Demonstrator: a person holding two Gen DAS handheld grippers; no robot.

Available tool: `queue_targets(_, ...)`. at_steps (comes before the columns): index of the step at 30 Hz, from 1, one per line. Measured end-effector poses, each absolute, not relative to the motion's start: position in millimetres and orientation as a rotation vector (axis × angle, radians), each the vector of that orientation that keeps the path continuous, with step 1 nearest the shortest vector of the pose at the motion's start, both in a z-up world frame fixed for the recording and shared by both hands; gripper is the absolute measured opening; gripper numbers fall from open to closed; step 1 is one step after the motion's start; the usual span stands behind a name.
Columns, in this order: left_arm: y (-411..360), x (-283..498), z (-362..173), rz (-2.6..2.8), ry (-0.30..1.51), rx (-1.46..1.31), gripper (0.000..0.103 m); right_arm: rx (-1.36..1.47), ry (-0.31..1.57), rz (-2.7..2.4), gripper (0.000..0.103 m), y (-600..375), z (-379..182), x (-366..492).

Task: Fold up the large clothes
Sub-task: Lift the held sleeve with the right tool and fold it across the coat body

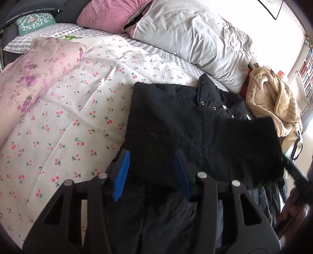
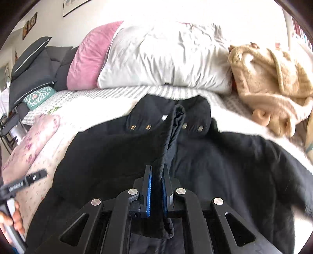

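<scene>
A large black padded jacket [image 1: 176, 125] with brass snaps at the collar lies on the bed. My left gripper [image 1: 152, 156] is open, its blue pads either side of the jacket's lower left part, not clamping it. In the right wrist view the jacket [image 2: 117, 152] spreads across the bed, collar at the far end. My right gripper [image 2: 156, 170] is shut on a raised fold of the jacket's front edge [image 2: 172, 136], which it holds up as a ridge running toward the collar. The right sleeve [image 2: 273, 166] looks blurred.
The bed has a cherry-print quilt [image 1: 78, 117] and a folded pink floral blanket [image 1: 39, 74]. A grey pillow [image 1: 187, 39] and a pink pillow [image 1: 109, 13] lie at the head. A beige fleece garment [image 2: 270, 82] is heaped at the right. My left hand and its gripper handle [image 2: 19, 187] show at the left edge.
</scene>
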State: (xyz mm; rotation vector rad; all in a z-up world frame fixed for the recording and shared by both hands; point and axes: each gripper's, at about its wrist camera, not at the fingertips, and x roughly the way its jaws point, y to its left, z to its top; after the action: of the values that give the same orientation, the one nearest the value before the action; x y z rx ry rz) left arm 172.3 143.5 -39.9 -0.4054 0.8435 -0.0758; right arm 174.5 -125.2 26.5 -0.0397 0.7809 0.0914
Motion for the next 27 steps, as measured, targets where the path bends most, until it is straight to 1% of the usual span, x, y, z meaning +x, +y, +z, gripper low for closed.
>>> queue_targets(3, 144, 175, -42, -0.065, 0.853, -0.405, 0.049, -0.041, 0.8, 0.049, 0.009, -140, 19, 193)
queue_targets(6, 149, 177, -48, -0.046, 0.873, -0.403, 0.049, -0.017, 0.896, -0.016, 0.011, -160, -4, 208)
queue_targets(7, 150, 177, -49, -0.041, 0.877, -0.406, 0.049, 0.016, 0.931, -0.027, 0.013, -169, -13, 211)
queue_targets(9, 157, 177, -51, -0.03, 0.883, -0.42, 0.049, 0.137, 0.969, -0.002, 0.021, -189, -20, 209)
queue_targets(10, 162, 177, -51, -0.027, 0.879, -0.43, 0.049, 0.218, 0.98, 0.028, 0.029, -201, -22, 207)
queue_targets(11, 165, 177, -51, -0.023, 0.871, -0.437, 0.049, 0.259, 0.99, 0.043, 0.04, -207, -24, 204)
queue_targets(12, 170, 176, -49, -0.017, 0.856, -0.448, 0.049, 0.29, 0.998, 0.053, 0.049, -212, -24, 201)
queue_targets(13, 174, 176, -48, -0.016, 0.846, -0.456, 0.049, 0.307, 0.997, 0.059, 0.069, -215, -24, 196)
queue_targets(14, 176, 177, -47, -0.017, 0.838, -0.465, 0.049, 0.321, 0.981, 0.07, 0.076, -217, -21, 190)
queue_targets(16, 180, 177, -47, -0.019, 0.822, -0.484, 0.048, 0.33, 0.949, 0.117, 0.076, -218, -16, 180)
queue_targets(17, 180, 178, -47, -0.023, 0.817, -0.489, 0.042, 0.333, 0.945, 0.138, 0.076, -219, -16, 176)
queue_targets(19, 176, 181, -49, -0.031, 0.811, -0.489, 0.036, 0.333, 0.943, 0.142, 0.076, -220, -20, 172)
queue_targets(22, 160, 185, -53, -0.078, 0.81, -0.46, 0.034, 0.313, 0.964, 0.085, 0.074, -219, -38, 172)
queue_targets(24, 144, 189, -56, -0.108, 0.827, -0.41, 0.033, 0.311, 0.994, 0.092, 0.059, -216, -55, 174)
queue_targets(25, 134, 191, -60, -0.116, 0.841, -0.372, 0.033, 0.304, 1.023, 0.11, 0.037, -212, -65, 175)
queue_targets(26, 126, 194, -64, -0.115, 0.861, -0.332, 0.033, 0.288, 1.056, 0.128, 0.022, -207, -73, 178)
queue_targets(27, 120, 197, -69, -0.107, 0.884, -0.303, 0.033, 0.247, 1.066, 0.115, 0.022, -202, -77, 178)
